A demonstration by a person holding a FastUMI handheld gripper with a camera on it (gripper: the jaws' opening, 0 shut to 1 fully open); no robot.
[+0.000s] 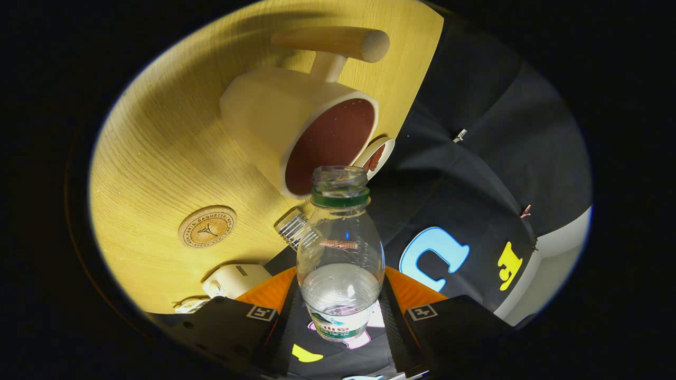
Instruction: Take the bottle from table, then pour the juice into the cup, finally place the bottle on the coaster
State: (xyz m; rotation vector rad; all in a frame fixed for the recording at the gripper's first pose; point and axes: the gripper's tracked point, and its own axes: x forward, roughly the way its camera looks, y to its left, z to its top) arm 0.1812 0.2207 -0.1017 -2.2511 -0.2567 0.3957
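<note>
My gripper (340,311) is shut on a clear plastic bottle (340,253) with a green neck ring and no cap; both fingers press on its lower body. The view is rolled over, so the bottle is tilted. Its open mouth (339,177) points at the rim of a cream cup (301,124) with a dark reddish inside and a long wooden handle (338,42). Clear liquid fills the bottle's lower half. A round cork coaster (207,227) lies on the wooden table (158,158), beside the bottle, nearer than the cup.
A small white dish (376,154) sits just behind the cup, by the table's edge. A second clear bottle (291,228) lies partly hidden behind the held one. A cream-coloured block (235,279) rests by my finger. Black cloth wall stands beyond the table.
</note>
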